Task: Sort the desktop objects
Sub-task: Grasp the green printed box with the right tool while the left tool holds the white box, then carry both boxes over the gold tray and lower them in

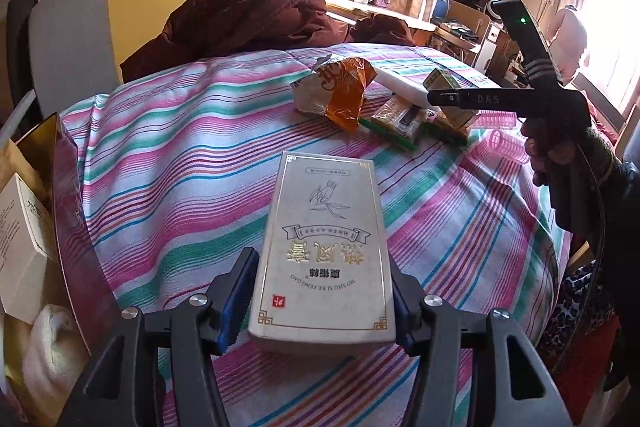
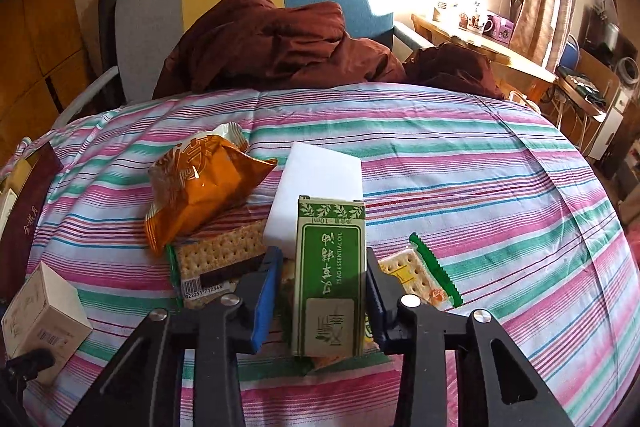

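My left gripper [image 1: 322,263] is shut on a white box with gold lettering [image 1: 324,247], held lengthwise over the striped bedspread [image 1: 180,167]. My right gripper [image 2: 322,253] is open, its fingers astride a green essential-oil box [image 2: 330,279] that lies on cracker packets [image 2: 220,255]; a gap shows beside the left pad [image 2: 266,299]. From the left wrist view, the right gripper [image 1: 448,98] hovers over that pile, with a hand on its handle. An orange snack bag [image 2: 200,187] and a white block [image 2: 320,179] lie just beyond.
Pink hair rollers [image 1: 504,143] lie right of the pile. A maroon box [image 1: 68,195] and an open bag holding a paper carton [image 1: 20,227] stand at the bed's left edge. A pale carton [image 2: 44,315] shows at lower left. A brown quilt [image 2: 280,47] is heaped at the headboard.
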Available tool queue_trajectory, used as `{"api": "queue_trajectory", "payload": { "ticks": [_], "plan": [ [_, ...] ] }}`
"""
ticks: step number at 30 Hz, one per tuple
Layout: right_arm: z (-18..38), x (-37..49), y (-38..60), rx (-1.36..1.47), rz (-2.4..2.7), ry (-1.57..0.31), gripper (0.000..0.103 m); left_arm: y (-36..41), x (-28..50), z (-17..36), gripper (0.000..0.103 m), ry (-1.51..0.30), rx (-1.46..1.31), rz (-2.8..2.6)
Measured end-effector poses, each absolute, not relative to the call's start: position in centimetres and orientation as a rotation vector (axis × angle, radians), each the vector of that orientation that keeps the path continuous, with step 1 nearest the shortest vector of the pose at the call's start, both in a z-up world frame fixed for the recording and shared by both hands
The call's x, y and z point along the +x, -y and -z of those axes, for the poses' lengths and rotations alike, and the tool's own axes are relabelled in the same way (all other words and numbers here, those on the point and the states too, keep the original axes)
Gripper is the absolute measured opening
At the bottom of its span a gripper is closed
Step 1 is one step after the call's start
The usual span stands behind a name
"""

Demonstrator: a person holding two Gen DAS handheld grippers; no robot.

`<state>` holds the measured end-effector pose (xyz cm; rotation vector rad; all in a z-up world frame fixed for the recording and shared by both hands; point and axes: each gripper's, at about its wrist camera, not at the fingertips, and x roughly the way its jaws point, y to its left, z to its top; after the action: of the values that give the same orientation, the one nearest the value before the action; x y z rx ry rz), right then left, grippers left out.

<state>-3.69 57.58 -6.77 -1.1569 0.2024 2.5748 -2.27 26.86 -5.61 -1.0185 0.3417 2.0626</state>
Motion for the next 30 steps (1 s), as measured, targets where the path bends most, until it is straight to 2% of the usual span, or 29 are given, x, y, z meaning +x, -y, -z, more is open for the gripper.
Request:
{"api": "queue_trajectory", "payload": {
  "ticks": [1, 3, 4, 7, 19, 25, 30],
  "plan": [
    [6.7, -3.5, -57.3, -1.151, -2.580, -0.201, 0.032, -27.0, -2.3, 5.6, 0.059, -0.349, -1.016, -2.065],
    [6.7, -3.1, -56.6, -1.139, -2.585, -0.195, 0.032, -27.2, -2.4, 5.8, 0.059, -0.355, -1.023, -2.064],
    [6.7, -2.9, -56.2, -1.133, -2.591, -0.189, 0.032, -27.3, -2.4, 6.0, 0.054, -0.352, -1.031, -2.060],
    [6.6, -2.2, -54.6, -1.116, -2.618, -0.192, 0.032, -26.9, -2.3, 6.2, 0.054, -0.329, -1.029, -2.060],
    [8.0, 1.1, -46.5, -1.197, -2.775, -0.246, 0.032, -25.2, 0.8, 5.8, 0.054, -0.308, -1.051, -2.012],
    [8.8, 1.6, -45.0, -1.236, -2.794, -0.266, 0.032, -25.2, 0.6, 6.2, 0.058, -0.279, -1.076, -2.006],
    [9.5, 2.2, -44.1, -1.258, -2.789, -0.281, 0.032, -25.0, 0.8, 6.4, 0.056, -0.254, -1.078, -2.023]
  ]
}}
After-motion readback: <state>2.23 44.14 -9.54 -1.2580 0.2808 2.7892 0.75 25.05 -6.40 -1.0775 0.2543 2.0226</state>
